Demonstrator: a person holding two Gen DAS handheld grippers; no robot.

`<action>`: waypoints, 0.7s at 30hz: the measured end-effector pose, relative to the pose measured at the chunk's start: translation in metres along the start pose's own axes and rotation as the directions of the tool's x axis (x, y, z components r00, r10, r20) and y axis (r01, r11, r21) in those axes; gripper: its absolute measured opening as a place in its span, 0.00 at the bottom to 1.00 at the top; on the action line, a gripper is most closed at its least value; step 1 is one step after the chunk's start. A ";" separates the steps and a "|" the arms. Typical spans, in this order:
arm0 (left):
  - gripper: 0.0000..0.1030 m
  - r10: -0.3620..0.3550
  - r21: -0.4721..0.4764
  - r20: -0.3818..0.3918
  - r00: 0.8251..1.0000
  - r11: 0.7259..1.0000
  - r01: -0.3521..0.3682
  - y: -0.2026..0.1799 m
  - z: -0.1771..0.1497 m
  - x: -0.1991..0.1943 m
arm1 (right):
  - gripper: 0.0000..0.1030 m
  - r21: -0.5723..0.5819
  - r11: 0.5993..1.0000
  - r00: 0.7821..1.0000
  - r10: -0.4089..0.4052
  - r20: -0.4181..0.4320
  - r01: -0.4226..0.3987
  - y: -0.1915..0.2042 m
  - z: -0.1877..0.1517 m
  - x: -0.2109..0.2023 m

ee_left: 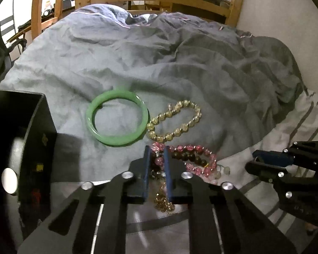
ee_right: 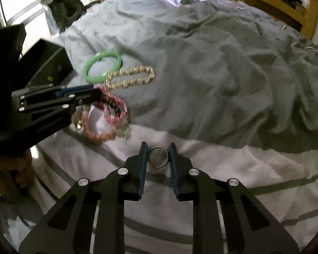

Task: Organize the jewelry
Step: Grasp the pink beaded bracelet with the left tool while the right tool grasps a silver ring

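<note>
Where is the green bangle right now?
In the left wrist view the green bangle lies flat on the grey duvet, between the black box on its left and the yellow bead bracelet on its right.

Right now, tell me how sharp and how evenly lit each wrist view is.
Left wrist view: the green bangle and yellow bead bracelet are fairly sharp; the black box is dark with a blurred glare spot; the bed frame bows from fisheye. Right wrist view: softer, bead bracelets smeared, metal ring crisp, corners vignetted.

No text can be read — the marks on the black box (ee_left: pixel 39 167) are only blurred coloured specks.
</note>
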State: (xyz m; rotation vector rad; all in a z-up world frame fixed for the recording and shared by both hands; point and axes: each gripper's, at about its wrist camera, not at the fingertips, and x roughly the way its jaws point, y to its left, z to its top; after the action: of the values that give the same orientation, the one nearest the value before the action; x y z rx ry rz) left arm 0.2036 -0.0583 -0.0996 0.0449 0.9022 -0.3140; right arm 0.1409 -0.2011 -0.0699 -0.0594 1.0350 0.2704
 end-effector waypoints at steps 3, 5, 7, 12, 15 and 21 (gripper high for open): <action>0.10 -0.001 -0.010 0.028 1.000 1.000 0.001 0.002 0.004 -0.008 | 0.20 0.004 1.000 1.000 0.004 0.016 -0.004 -0.002 0.006 -0.001; 0.10 -0.009 -0.020 0.035 0.999 1.000 0.009 0.004 0.006 -0.011 | 0.20 -0.003 1.000 1.000 0.003 0.005 -0.003 0.000 0.005 0.002; 0.10 -0.012 -0.024 0.034 0.999 1.000 0.012 0.004 0.006 -0.009 | 0.20 -0.015 1.000 1.000 0.005 0.004 -0.005 0.003 0.005 0.003; 0.13 0.004 -0.015 0.029 1.000 1.000 -0.004 0.002 0.007 -0.011 | 0.21 -0.022 1.000 1.000 0.013 0.012 -0.012 0.007 0.003 0.000; 0.83 0.042 -0.019 0.027 0.999 0.999 -0.041 0.001 0.003 -0.007 | 0.21 -0.015 1.000 1.000 0.014 -0.017 -0.014 0.007 0.001 0.005; 0.36 0.010 0.019 -0.011 1.000 1.000 -0.010 -0.005 0.001 0.005 | 0.21 -0.036 0.999 0.998 0.000 -0.057 -0.002 0.012 -0.003 0.014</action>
State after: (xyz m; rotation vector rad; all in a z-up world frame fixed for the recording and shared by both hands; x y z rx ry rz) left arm 0.2058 -0.0643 -0.1020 0.0687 0.9101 -0.3128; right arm 0.1417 -0.1875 -0.0824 -0.0999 1.0865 0.2900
